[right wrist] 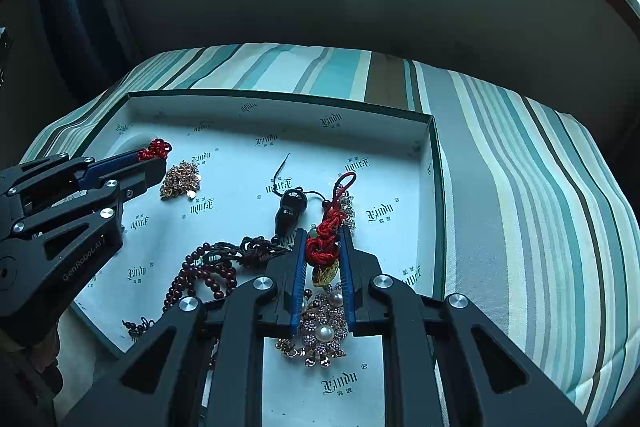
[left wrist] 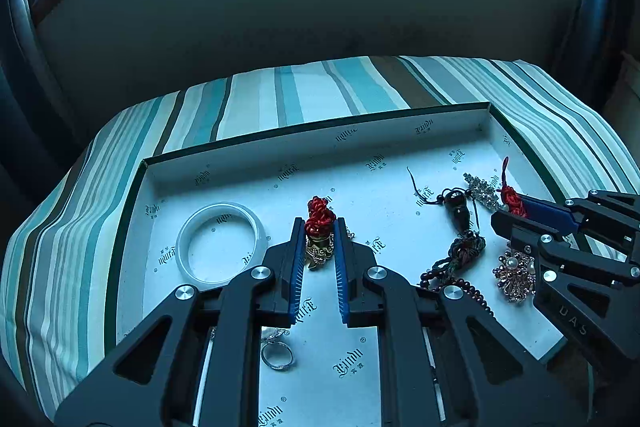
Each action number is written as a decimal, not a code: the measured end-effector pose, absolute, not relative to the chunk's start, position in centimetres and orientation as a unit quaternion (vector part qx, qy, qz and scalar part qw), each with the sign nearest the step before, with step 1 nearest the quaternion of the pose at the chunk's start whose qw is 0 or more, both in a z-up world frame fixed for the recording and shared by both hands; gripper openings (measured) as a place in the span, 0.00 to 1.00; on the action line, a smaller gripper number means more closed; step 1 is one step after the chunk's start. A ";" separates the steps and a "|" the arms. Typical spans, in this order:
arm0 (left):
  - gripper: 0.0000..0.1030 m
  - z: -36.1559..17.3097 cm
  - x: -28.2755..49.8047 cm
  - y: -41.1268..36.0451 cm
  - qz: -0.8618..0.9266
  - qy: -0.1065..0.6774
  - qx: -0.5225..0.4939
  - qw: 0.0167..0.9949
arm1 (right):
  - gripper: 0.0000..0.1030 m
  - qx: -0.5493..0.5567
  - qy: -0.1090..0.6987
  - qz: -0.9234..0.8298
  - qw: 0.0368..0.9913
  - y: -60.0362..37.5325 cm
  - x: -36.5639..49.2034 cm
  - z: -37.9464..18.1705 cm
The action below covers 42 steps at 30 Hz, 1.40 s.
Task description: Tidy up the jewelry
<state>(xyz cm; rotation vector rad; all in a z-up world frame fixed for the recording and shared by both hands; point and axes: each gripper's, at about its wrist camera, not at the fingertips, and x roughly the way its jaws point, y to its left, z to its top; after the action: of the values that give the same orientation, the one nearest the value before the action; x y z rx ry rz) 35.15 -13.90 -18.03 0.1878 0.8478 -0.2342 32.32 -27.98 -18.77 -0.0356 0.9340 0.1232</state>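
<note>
A shallow white-lined tray (left wrist: 312, 147) (right wrist: 280, 107) with a dark green rim holds the jewelry. My left gripper (left wrist: 320, 227) (right wrist: 154, 151) is shut on a red knotted cord charm (left wrist: 319, 213) over the tray's middle. A gold piece (left wrist: 319, 253) (right wrist: 180, 181) sits just under it; whether it is attached I cannot tell. My right gripper (right wrist: 324, 251) (left wrist: 516, 207) is shut on a second red knotted charm (right wrist: 326, 239) with a gold pendant (right wrist: 326, 273), above a pearl brooch (right wrist: 324, 331).
Also in the tray: a white bangle (left wrist: 222, 243), a silver ring (left wrist: 277, 355), a black gourd pendant (left wrist: 456, 211), dark red beads (right wrist: 204, 275) and a crystal clip (left wrist: 484, 191). The tray rests on a striped cloth (right wrist: 520, 187). A dark wall under windows stands behind.
</note>
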 end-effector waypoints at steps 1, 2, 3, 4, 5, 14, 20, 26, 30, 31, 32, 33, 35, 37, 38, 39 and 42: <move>0.14 -18.3 35.3 -13.9 -0.111 0.413 0.091 0.900 | 0.16 -0.017 0.451 0.058 0.890 -28.0 32.5 -19.0; 0.14 -18.6 35.4 -13.9 -0.110 0.416 0.090 0.898 | 0.15 -0.016 0.452 0.057 0.890 -28.0 32.6 -19.1; 0.14 -18.8 35.5 -13.9 -0.109 0.419 0.089 0.897 | 0.15 -0.016 0.453 0.056 0.889 -28.0 32.6 -19.3; 0.14 -19.0 35.6 -14.0 -0.107 0.421 0.089 0.896 | 0.16 -0.015 0.454 0.055 0.889 -28.0 32.7 -19.4; 0.14 -19.3 35.7 -14.0 -0.106 0.423 0.089 0.895 | 0.15 -0.015 0.455 0.055 0.889 -28.0 32.7 -19.5; 0.14 -19.7 35.9 -14.0 -0.103 0.426 0.088 0.894 | 0.16 -0.014 0.455 0.051 0.889 -27.7 33.0 -19.6; 0.14 -19.7 35.9 -14.2 -0.109 0.428 0.090 0.893 | 0.16 -0.014 0.453 0.049 0.890 -27.6 33.2 -19.3; 0.33 -19.6 35.8 -14.3 -0.108 0.429 0.090 0.892 | 0.24 -0.009 0.449 0.046 0.892 -27.8 33.0 -18.9; 0.52 -18.9 35.3 -14.3 -0.108 0.418 0.085 0.898 | 0.45 -0.006 0.440 0.043 0.897 -27.9 32.7 -18.3; 0.54 -18.8 35.3 -14.3 -0.110 0.419 0.085 0.897 | 0.45 -0.006 0.440 0.043 0.897 -27.9 32.7 -18.3; 0.56 -18.8 35.2 -14.3 -0.110 0.419 0.086 0.897 | 0.45 -0.005 0.439 0.043 0.897 -27.9 32.7 -18.3; 0.61 -18.7 35.1 -14.3 -0.108 0.418 0.087 0.898 | 0.45 -0.004 0.438 0.043 0.898 -27.9 32.6 -18.2; 0.64 -18.6 34.9 -14.2 -0.103 0.415 0.088 0.900 | 0.45 -0.004 0.436 0.042 0.899 -27.9 32.5 -17.9; 0.69 -18.3 34.7 -13.9 -0.099 0.412 0.086 0.901 | 0.45 -0.003 0.434 0.042 0.900 -27.8 32.4 -17.7; 0.69 -18.2 34.6 -13.8 -0.098 0.412 0.085 0.902 | 0.47 -0.003 0.433 0.042 0.900 -27.8 32.3 -17.6; 0.69 -18.1 34.5 -13.6 -0.098 0.412 0.085 0.902 | 0.49 -0.004 0.432 0.041 0.901 -27.7 32.1 -17.5; 0.70 -17.9 34.2 -13.2 -0.093 0.413 0.084 0.902 | 0.52 -0.003 0.429 0.038 0.903 -27.6 31.6 -17.2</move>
<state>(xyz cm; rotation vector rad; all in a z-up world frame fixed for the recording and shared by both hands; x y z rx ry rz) 34.16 -13.18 -17.86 0.1730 0.8537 -0.1917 31.62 -27.65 -17.19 -0.0069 0.8867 0.0788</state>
